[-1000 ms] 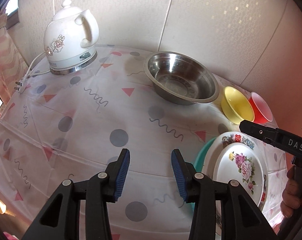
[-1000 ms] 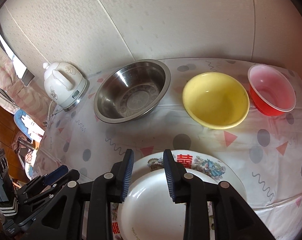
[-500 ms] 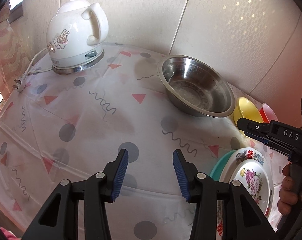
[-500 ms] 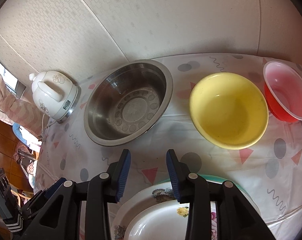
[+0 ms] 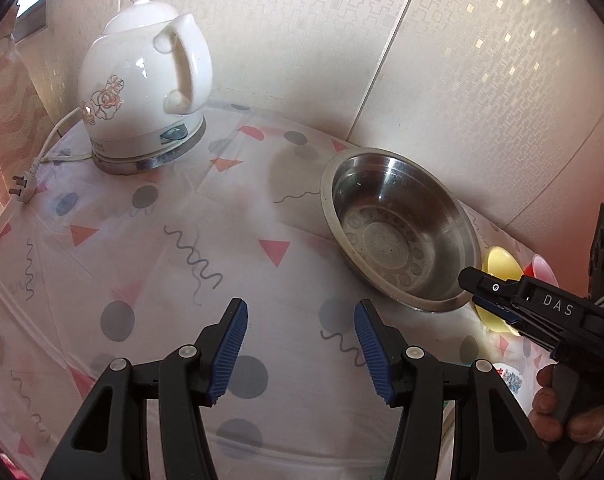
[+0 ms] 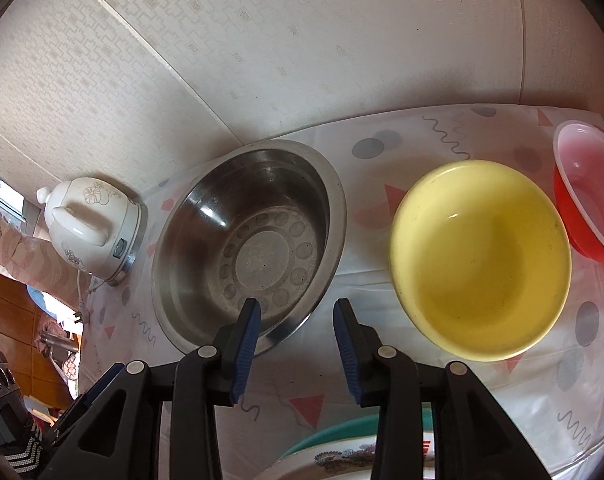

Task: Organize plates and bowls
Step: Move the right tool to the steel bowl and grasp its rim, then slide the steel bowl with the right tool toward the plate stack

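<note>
A steel bowl (image 6: pixel 254 248) stands at the back of the table, with a yellow bowl (image 6: pixel 481 256) to its right and a red bowl (image 6: pixel 589 196) at the far right. A stack of plates (image 6: pixel 341 458) lies at the near edge under my right gripper. My right gripper (image 6: pixel 298 312) is open and empty, with its left finger over the steel bowl's near rim. My left gripper (image 5: pixel 302 316) is open and empty over bare tablecloth, left of the steel bowl (image 5: pixel 397 228). The right gripper also shows in the left wrist view (image 5: pixel 477 284).
A white electric kettle (image 5: pixel 146 100) stands on its base at the back left, its cord and plug (image 5: pixel 22 188) trailing to the table's left edge. A patterned tablecloth (image 5: pixel 162 240) covers the table. A wall runs close behind the bowls.
Both grippers have moved forward toward the wall. The plate stack has slid to the bottom of the right wrist view. The kettle and steel bowl look larger.
</note>
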Demonstrator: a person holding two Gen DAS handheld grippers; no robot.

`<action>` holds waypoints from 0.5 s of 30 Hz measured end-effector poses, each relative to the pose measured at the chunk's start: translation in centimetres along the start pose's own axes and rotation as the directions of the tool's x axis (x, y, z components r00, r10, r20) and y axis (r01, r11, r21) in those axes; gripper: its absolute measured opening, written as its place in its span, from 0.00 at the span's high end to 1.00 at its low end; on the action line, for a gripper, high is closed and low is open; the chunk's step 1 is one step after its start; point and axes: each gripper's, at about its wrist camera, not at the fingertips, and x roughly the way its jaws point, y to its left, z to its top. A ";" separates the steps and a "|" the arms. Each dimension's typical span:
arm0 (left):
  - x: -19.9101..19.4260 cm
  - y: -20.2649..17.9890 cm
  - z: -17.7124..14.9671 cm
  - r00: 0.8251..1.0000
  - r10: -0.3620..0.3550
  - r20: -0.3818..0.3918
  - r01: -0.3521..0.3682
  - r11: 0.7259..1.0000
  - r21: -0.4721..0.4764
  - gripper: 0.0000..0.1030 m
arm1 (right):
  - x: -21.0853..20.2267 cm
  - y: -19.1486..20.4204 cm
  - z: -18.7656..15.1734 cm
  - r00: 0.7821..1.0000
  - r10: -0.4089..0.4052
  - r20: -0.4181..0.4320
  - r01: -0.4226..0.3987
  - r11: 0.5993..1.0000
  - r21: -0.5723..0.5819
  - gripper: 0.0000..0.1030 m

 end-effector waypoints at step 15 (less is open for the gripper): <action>4.2 -3.2 1.8 0.995 -0.094 -0.019 0.096 0.990 0.101 0.67 | 3.6 0.8 0.8 0.999 -0.027 -0.040 0.024 0.997 -0.066 0.77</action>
